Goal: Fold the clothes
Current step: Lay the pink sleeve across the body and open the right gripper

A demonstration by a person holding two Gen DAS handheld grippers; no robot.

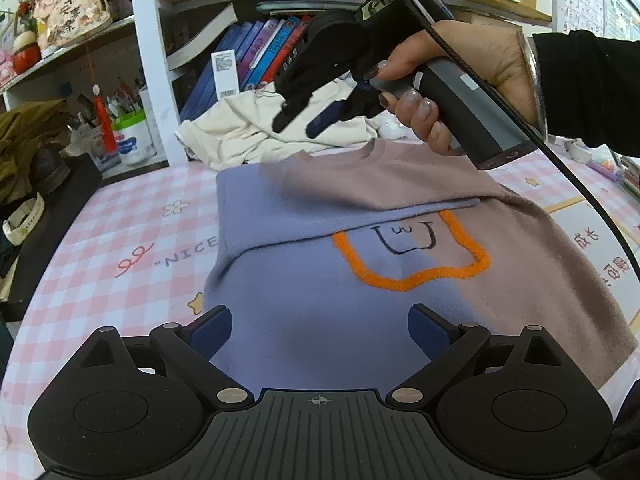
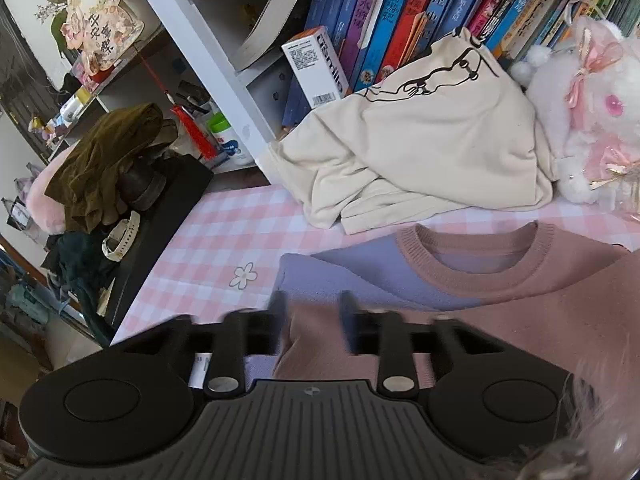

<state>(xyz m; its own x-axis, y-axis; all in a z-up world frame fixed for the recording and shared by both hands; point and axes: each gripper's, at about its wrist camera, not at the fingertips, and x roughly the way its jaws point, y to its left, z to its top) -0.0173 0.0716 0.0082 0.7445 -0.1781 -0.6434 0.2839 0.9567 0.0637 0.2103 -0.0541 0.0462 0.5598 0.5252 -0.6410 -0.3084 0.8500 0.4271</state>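
Down at the near edge, the left gripper (image 1: 320, 332) hangs with its jaws spread wide over the soft lilac-and-dusty-pink knit sweater with the orange outline (image 1: 360, 264), pinching nothing. That sweater lies flat on the pink checked table cover (image 1: 120, 240), one sleeve already folded in across the chest; I'd say the other side and the final halving are left. Further up, near the collar, the right gripper (image 2: 314, 326) has its jaws partly parted astride pink knit, blurred, seemingly not pinching. Beyond, a crumpled cream shirt (image 2: 420, 160) waits unfolded.
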